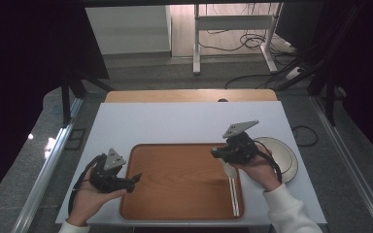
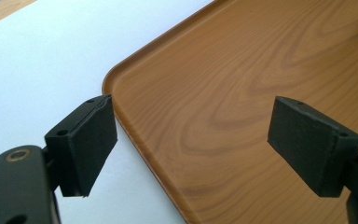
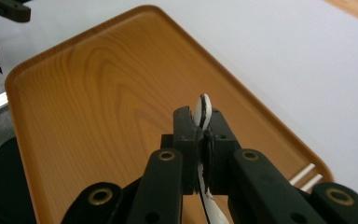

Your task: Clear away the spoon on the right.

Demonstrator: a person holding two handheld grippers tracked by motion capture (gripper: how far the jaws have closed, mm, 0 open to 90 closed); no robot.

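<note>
The white spoon [image 3: 204, 111] is clamped between the jaws of the right hand-held gripper [image 3: 200, 122], seen edge-on in the right gripper view, where its bowl pokes up just past the black pads and its handle runs down between the jaw arms toward the bottom of the picture. In the high view the spoon [image 1: 229, 170] hangs just below the right hand-held gripper [image 1: 222, 154], over the right part of the wooden tray [image 1: 175, 179]. The jaws are drawn close together, pinching the spoon flat between them.

A pair of white chopsticks [image 1: 233, 196] lies along the right edge of the tray, running toward the near rim; their tips also show at the tray's corner in the right gripper view [image 3: 307, 175]. A round white plate [image 1: 286, 155] sits on the surface just to the right of the tray, partly behind the right hand [image 1: 260, 172].

The left hand-held gripper [image 1: 135, 178] is held in the left hand [image 1: 90, 194] at the tray's left rim, pointing across the tray. In the left gripper view its jaws stand wide apart with nothing between them: one pad over the white surface [image 2: 51, 60] just beside the tray's rounded corner [image 2: 116, 79], the other over the wood-grain floor of the tray.

The tray rests on a white sheet covering the surface [image 1: 184, 121].
</note>
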